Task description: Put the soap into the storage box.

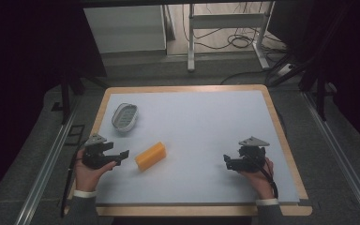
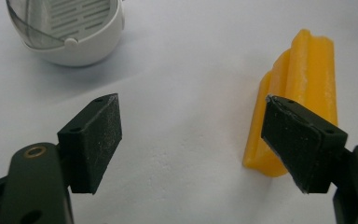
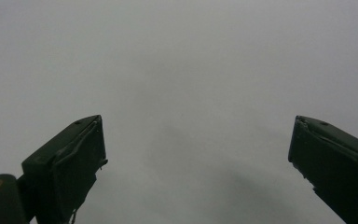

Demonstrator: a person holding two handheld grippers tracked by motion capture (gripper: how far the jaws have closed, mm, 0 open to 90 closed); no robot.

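Lying ridged, waxy yellow block [image 2: 303, 88] beside spread left tool [image 2: 193, 140]; slotted white dish [image 2: 70, 28].

At the left of the frame in the high view we see a yellow bar of soap [image 1: 151, 156]; in the left gripper view it looks waxy and softly glossy, with ridged faces and pale scuffs. The soap dish [image 1: 124, 116] seems smooth white plastic with a slotted insert and a clear, shiny rim. The table [image 1: 206, 126] wears a matt pale covering inside a wooden edge. We find the left gripper [image 2: 191, 135] pads [image 2: 98, 140] matt black, finely grained; the right gripper [image 3: 198, 154] pads [image 3: 79, 158] look likewise matt, with worn edges.
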